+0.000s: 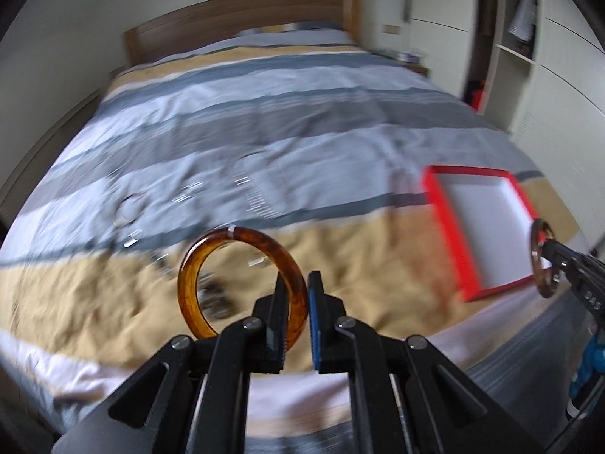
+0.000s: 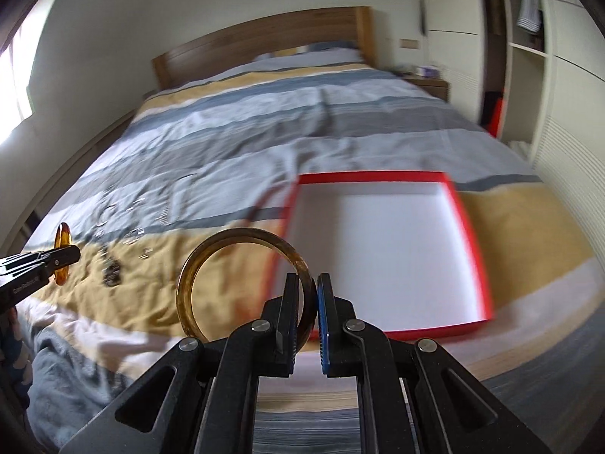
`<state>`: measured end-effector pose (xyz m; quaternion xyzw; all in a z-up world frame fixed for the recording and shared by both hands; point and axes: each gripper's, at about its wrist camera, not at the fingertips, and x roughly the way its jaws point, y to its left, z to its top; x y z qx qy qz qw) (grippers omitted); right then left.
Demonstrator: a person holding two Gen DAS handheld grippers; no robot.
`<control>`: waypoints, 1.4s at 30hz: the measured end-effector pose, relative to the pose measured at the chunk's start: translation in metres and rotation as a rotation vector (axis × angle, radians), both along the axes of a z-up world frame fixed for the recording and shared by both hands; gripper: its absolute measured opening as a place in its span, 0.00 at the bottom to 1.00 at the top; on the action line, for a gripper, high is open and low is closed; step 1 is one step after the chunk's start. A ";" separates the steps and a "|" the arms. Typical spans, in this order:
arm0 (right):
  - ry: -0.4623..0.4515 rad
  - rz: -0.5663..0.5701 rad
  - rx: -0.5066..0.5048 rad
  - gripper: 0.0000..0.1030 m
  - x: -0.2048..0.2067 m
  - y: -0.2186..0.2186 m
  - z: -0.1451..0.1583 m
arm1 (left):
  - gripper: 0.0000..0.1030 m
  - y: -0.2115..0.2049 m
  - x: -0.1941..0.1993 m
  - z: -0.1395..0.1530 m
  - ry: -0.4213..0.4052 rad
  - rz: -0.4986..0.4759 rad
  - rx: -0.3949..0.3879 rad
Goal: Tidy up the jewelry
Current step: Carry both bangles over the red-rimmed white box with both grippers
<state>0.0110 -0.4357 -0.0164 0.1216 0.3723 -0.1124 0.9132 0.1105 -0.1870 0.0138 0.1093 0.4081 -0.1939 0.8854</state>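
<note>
**Two bangles lifted above the bed**

Clamped in the left gripper (image 1: pixel 297 283) is an amber bangle (image 1: pixel 242 283), held above the bed's (image 1: pixel 264 121) near edge. Only the right wrist view shows the whole red box (image 2: pixel 469 227), its white inside bare, lying by the bed's right edge. There the right gripper (image 2: pixel 306 287) pinches a paler brown bangle (image 2: pixel 242 283). Small blurred jewelry pieces (image 1: pixel 215 299) lie scattered toward the bed's left side.

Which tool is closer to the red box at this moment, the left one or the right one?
Right. The right tool, shut on a pale amber bangle, is just before the red box. The left tool, holding a dark amber bangle, is farther left.
</note>
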 end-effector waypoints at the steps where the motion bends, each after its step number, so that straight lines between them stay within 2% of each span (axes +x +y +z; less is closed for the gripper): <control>1: 0.001 -0.008 -0.007 0.09 0.000 -0.006 0.001 | 0.08 -0.016 0.001 0.001 0.003 -0.030 -0.006; 8: 0.031 -0.032 -0.062 0.09 0.027 -0.063 -0.002 | 0.08 -0.125 0.008 0.008 0.031 -0.236 -0.059; 12: 0.051 0.019 -0.076 0.09 0.059 -0.088 -0.011 | 0.08 -0.179 0.013 0.002 0.045 -0.339 -0.045; 15: 0.083 0.081 -0.124 0.09 0.087 -0.099 -0.021 | 0.08 -0.208 0.019 -0.012 0.076 -0.387 -0.031; 24: 0.194 0.209 -0.211 0.09 0.142 -0.121 -0.060 | 0.09 -0.239 0.039 -0.069 0.156 -0.422 0.017; 29: 0.266 0.260 -0.220 0.09 0.150 -0.125 -0.083 | 0.10 -0.246 0.039 -0.088 0.186 -0.454 0.017; 32: 0.275 0.283 -0.208 0.09 0.148 -0.128 -0.091 | 0.11 -0.248 0.038 -0.102 0.203 -0.476 0.015; 34: 0.276 0.296 -0.206 0.09 0.148 -0.128 -0.092 | 0.11 -0.251 0.036 -0.112 0.243 -0.500 0.014; 38: 0.276 0.319 -0.211 0.08 0.146 -0.130 -0.095 | 0.13 -0.246 0.038 -0.116 0.237 -0.499 -0.028; 42: 0.277 0.332 -0.225 0.09 0.149 -0.129 -0.095 | 0.14 -0.245 0.036 -0.116 0.228 -0.512 -0.038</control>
